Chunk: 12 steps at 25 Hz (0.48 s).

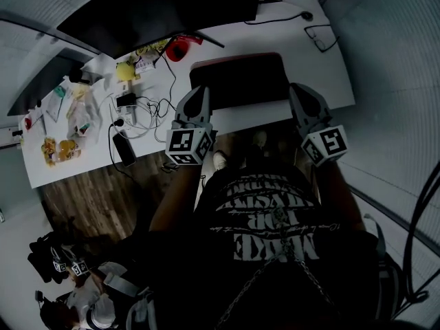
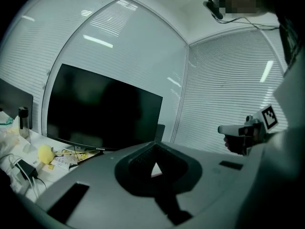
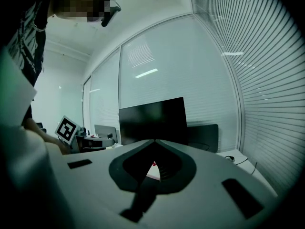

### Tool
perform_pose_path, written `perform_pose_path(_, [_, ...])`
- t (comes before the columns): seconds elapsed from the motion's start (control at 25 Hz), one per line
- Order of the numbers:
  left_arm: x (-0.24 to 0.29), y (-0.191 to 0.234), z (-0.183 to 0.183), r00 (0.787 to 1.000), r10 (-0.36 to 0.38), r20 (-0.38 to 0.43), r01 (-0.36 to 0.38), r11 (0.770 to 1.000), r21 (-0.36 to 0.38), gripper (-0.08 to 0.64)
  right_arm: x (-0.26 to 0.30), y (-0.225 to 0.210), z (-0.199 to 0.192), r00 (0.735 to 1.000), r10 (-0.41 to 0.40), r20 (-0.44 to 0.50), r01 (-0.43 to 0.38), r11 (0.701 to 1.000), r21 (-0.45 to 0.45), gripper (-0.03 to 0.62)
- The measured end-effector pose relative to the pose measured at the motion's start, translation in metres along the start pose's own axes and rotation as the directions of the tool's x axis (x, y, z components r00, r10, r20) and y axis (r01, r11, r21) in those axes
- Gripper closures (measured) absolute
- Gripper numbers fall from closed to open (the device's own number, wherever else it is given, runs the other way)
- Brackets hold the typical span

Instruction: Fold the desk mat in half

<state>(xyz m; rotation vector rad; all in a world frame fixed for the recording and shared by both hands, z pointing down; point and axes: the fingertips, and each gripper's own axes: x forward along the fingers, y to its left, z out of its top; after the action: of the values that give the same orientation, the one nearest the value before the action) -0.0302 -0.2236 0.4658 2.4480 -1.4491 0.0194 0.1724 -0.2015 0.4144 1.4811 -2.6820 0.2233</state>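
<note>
White desk, desk mat flat, monitor behind, slatted blinds, left claw and right claw closed, empty

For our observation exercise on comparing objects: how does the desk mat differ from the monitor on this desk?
The desk mat lies flat on the desk; the monitor stands upright. The desk mat is near the front edge; the monitor is at the back. The desk mat shows a reddish rim; the monitor is plain black. Both are dark and rectangular.
</note>
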Motion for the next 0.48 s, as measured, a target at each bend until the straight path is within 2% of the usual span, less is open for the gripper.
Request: perform_pose_path(0.48, [0.056, -0.029, 0.013, 0.999, 0.033, -0.025, -0.032, 0.999, 0.020, 0.554, 0.010, -0.056, 0.000, 0.996, 0.092, -0.003, -0.092, 0.995, 0.026, 0.600])
